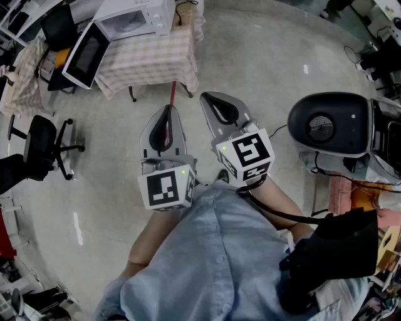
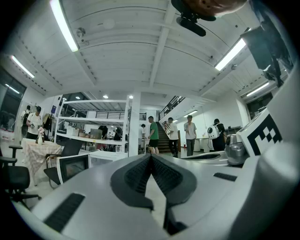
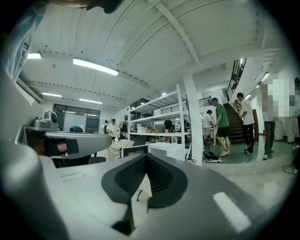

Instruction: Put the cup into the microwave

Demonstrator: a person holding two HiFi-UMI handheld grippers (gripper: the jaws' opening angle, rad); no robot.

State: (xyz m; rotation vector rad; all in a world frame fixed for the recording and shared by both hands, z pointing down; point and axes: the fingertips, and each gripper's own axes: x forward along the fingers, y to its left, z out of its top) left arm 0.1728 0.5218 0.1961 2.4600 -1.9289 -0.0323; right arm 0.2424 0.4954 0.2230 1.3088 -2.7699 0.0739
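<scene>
Two grippers are pointing level in front of a person in a light blue shirt (image 1: pixel 207 263), side by side and just apart. Both are aiming across the floor (image 1: pixel 269 56) toward a table (image 1: pixel 150 63) draped in a checked cloth. The left gripper (image 1: pixel 167 111) is showing its fingers (image 2: pixel 136 176) pressed together at the tips, with nothing between them. The right gripper (image 1: pixel 210 100) is likewise presenting its fingers (image 3: pixel 131 177) closed on each other and empty.

A white microwave (image 1: pixel 135 17) is sitting on the table, well apart from both grippers. Its door (image 1: pixel 84 55) is standing wide open, swung out to the left in the head view.

Neither gripper is holding the cup. In the right gripper view a small clear vessel (image 3: pixel 174 139) is showing just above the microwave's white body. It is too small to tell whether that is the cup, or whether it is standing on the microwave or on the shelving behind.

A black office chair (image 1: pixel 41 141) is standing on the floor to the left of the grippers. In both gripper views several people (image 2: pixel 152 133) are standing near a staircase (image 3: pixel 236 124) in the background, past white shelving (image 3: pixel 161 122).
</scene>
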